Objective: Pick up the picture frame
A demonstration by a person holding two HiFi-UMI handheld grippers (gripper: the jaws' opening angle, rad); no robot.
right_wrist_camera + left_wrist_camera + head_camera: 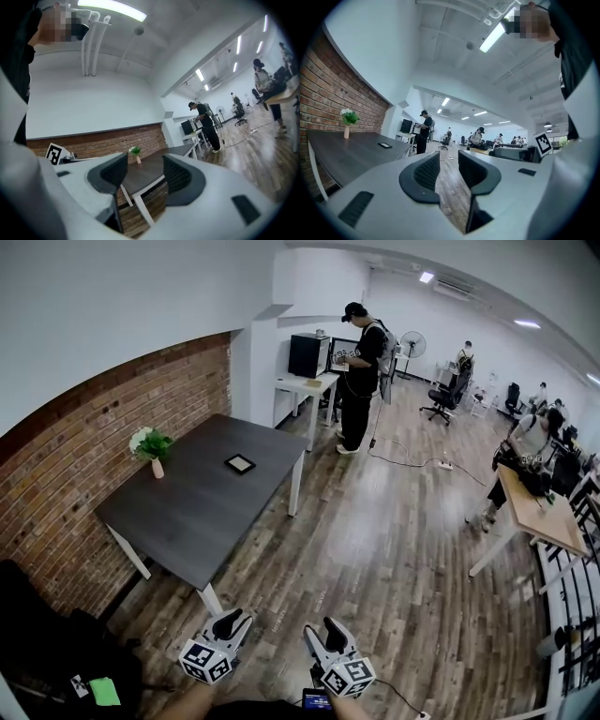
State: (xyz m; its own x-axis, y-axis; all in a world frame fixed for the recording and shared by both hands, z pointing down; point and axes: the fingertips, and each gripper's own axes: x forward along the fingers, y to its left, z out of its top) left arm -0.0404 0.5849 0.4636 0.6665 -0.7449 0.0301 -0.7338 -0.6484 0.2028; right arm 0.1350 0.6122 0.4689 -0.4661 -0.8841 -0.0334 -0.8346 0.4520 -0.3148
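**Picture frame lay flat on dark desk, both grippers well apart from it**

The small black picture frame point(240, 463) lay flat on the dark desk point(202, 517), towards the end nearer the white desk point(306, 384). A potted plant in a pale vase point(153, 448) stood on the same desk, near the edge along the brick wall point(75, 460) and apart from the frame. Low in the head view, over the wood floor point(394, 540), the left gripper point(231, 622) and the right gripper point(331, 628) were held side by side, short of the desk's near corner. Each had its jaws apart with nothing between them: only floor showed between the left pair, and the desk and plant, far off, between the right pair. Beyond the desk, a person in dark clothes and a cap point(360, 371) stood at the white desk, which carried a monitor. Another person point(531, 439) was at a light wooden table point(544, 517) on the right.
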